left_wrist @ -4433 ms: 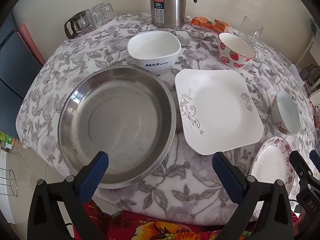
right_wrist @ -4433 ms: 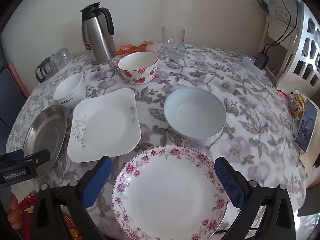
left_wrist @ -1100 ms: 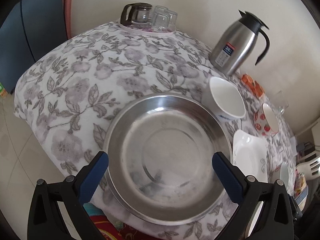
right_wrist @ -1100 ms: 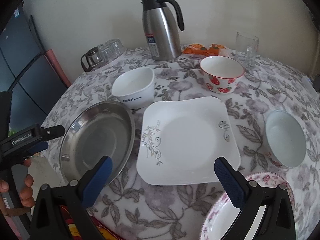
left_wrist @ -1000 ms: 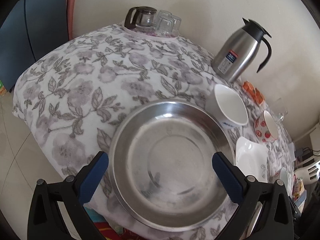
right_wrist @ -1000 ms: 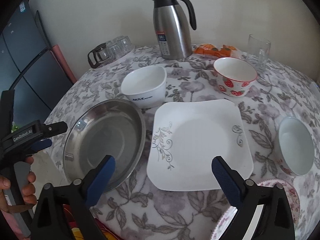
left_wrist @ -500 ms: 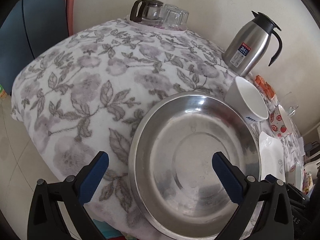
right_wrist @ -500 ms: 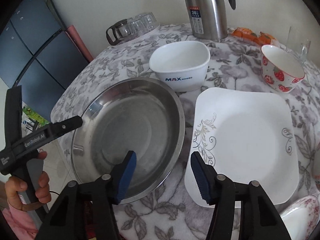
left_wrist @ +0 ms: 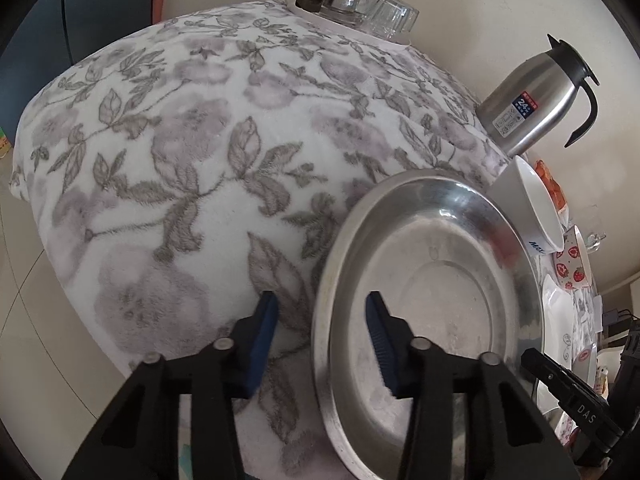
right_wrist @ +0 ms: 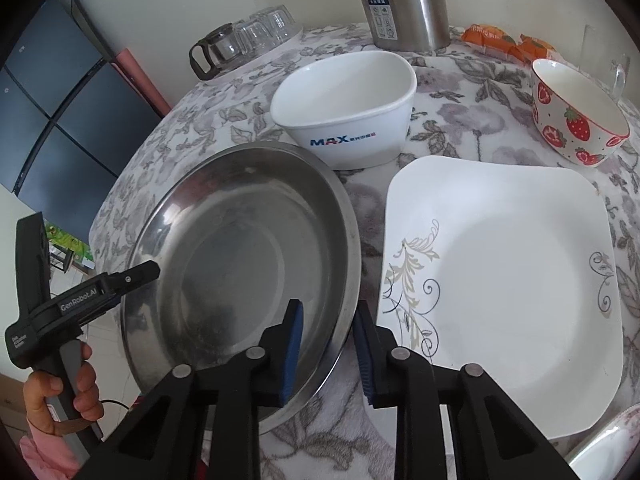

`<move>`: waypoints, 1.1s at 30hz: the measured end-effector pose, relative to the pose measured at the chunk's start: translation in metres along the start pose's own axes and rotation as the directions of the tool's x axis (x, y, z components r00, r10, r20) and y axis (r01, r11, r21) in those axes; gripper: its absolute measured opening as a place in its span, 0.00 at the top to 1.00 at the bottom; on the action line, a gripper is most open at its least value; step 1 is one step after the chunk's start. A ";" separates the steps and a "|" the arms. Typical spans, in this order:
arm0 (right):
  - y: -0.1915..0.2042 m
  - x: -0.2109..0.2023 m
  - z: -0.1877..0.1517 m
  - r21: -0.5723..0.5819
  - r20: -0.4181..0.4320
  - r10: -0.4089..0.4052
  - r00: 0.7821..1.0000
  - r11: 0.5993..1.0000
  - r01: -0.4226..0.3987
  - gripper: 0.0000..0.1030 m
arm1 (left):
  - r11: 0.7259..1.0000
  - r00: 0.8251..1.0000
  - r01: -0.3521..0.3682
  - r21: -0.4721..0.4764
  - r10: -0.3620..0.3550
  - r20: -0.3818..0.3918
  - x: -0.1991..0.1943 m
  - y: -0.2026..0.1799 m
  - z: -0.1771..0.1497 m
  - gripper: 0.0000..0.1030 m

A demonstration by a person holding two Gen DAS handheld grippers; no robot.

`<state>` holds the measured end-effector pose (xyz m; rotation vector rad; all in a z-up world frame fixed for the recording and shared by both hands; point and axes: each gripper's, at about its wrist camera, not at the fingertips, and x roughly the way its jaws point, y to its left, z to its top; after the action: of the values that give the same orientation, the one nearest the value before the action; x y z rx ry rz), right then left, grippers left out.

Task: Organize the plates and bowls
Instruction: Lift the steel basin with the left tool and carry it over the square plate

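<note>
Steel basin point(right_wrist: 240, 264) lies flat on the counter point(left_wrist: 192, 152), at the near-left part of the flowered cloth, and both tongs have come to its rim from opposite sides. I judge this is because the basin is wide and shallow, so one pair of tongs alone would tip it; two grips at about 9 o'clock and 4 o'clock of the rim can lift it level.

Square white plate point(right_wrist: 500, 280) lies just beside the basin at 3 o'clock, probably next in the stacking, and the white bowl marked MAX point(right_wrist: 344, 108) stands at the basin's 1 o'clock, almost touching the rim. A strawberry bowl point(right_wrist: 576, 120) sits farther right, well apart.

Left tongs point(left_wrist: 320, 340) are closing, with the rim between the blue pads: one pad is outside over the cloth, the other inside over the basin floor. A gap still shows on both sides, so they do not press yet. Right tongs point(right_wrist: 328, 344) are closing also and stand narrower, astride the rim at the side near the square plate; whether their pads already press the metal I cannot tell.

The basin looks dull grey, with a broad flat bottom, a low sloping wall and a thin rolled rim. It is empty, with faint whitish marks inside.
</note>
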<state>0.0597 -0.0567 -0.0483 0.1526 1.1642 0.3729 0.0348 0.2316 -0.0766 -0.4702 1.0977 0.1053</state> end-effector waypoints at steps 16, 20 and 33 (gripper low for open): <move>0.007 -0.017 0.003 -0.014 0.045 0.038 0.998 0.999 -0.038 0.78 | 0.998 0.999 -0.036 0.053 0.034 0.031 -0.022 -0.013 -0.002 0.79; 0.011 -0.028 0.002 -0.032 0.064 0.052 0.997 0.998 -0.050 0.78 | 0.996 0.997 -0.053 0.072 0.049 0.057 -0.039 -0.019 -0.001 0.79; -0.003 -0.096 -0.006 -0.036 0.209 0.120 0.970 0.993 -0.115 0.78 | 0.989 0.987 -0.066 0.133 0.046 0.152 -0.103 -0.071 -0.005 0.79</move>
<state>0.0218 -0.0945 0.0313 0.2358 0.9428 0.4632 0.0055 0.1807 0.0345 -0.3024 0.9653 0.1114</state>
